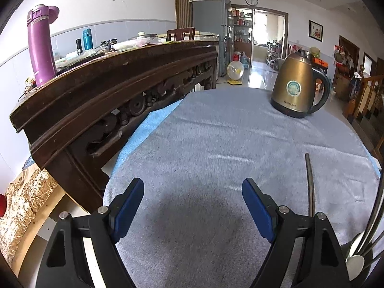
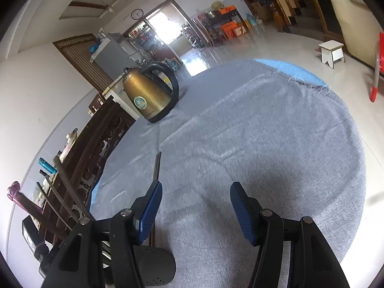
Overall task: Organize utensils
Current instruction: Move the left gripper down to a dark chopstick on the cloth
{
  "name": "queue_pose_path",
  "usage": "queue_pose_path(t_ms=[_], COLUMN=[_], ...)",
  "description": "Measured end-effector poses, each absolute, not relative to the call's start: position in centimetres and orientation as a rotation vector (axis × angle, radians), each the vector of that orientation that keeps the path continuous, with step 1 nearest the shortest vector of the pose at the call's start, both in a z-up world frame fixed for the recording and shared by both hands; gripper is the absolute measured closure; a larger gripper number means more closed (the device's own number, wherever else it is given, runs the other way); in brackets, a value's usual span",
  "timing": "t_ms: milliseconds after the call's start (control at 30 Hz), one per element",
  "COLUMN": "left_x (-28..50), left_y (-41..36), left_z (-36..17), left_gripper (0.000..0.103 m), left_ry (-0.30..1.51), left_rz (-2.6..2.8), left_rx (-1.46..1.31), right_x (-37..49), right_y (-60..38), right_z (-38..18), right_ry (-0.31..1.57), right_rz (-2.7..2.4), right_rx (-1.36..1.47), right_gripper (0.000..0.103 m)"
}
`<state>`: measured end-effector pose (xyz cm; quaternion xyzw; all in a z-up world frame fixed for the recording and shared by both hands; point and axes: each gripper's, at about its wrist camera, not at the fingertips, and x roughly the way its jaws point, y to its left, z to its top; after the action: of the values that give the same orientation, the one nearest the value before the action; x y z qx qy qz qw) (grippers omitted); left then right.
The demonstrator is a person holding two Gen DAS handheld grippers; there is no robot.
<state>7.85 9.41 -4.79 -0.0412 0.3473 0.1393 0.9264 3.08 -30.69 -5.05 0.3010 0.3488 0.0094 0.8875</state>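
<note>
Both pairs of blue-padded jaws apart and empty: left gripper (image 1: 193,206) and right gripper (image 2: 195,206) low in their frames over a grey cloth (image 1: 216,139) spread on a round table, blue underlay showing at its edge. Utensils: thin metal handles (image 1: 310,184) rising at lower right of the left view, from a dark perforated holder (image 2: 153,266) at the bottom of the right view. Farther up, a gold kettle (image 1: 296,86), a carved dark sideboard (image 1: 100,91) with a purple flask (image 1: 40,45), glossy tiled floor (image 2: 276,45), wall clock (image 1: 251,0).

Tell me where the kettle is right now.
The kettle stands upright on the grey cloth at the table's far end, right of the dark wooden sideboard in the left wrist view.
</note>
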Motion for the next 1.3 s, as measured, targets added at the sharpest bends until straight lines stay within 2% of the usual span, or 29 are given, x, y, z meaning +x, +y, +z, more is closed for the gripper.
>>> queue_pose_path(t_ms=[500, 900, 1300], left_x=[11.9, 19.2, 21.1], left_y=[8.0, 1.4, -3.4], left_z=[-7.3, -10.7, -12.8], left_gripper=[0.019, 0.019, 0.019], left_ry=[0.829, 0.963, 1.016], left_rz=[0.207, -0.089, -0.225], left_rx=[-0.053, -0.042, 0.032], right_x=[5.7, 7.2, 8.1], right_y=[-30.0, -30.1, -30.8], right_z=[-7.9, -10.4, -11.6], right_ry=[0.811, 0.877, 0.899], right_rz=[0.042, 0.037, 0.041], right_rx=[0.641, 0.652, 0.669], right_gripper=[0.041, 0.041, 0.041])
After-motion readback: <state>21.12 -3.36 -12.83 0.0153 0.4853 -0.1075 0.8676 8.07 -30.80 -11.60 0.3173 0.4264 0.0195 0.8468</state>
